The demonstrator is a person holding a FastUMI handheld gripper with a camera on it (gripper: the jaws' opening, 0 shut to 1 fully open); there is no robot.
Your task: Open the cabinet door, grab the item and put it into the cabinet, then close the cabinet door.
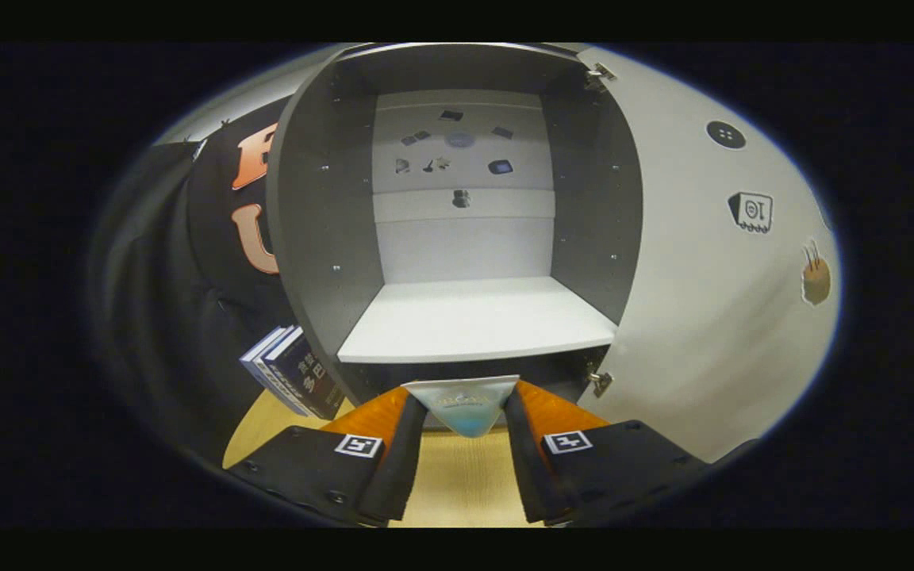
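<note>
black gripper [465,412] body, orange fingers [378,412], square black-and-white tags

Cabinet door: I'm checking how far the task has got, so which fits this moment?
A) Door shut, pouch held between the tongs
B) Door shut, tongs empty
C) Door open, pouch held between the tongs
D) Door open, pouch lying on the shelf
C: the door stands swung open to the right, the white shelf is bare, and the tongs press on the pouch from both sides just short of the cabinet.
</note>
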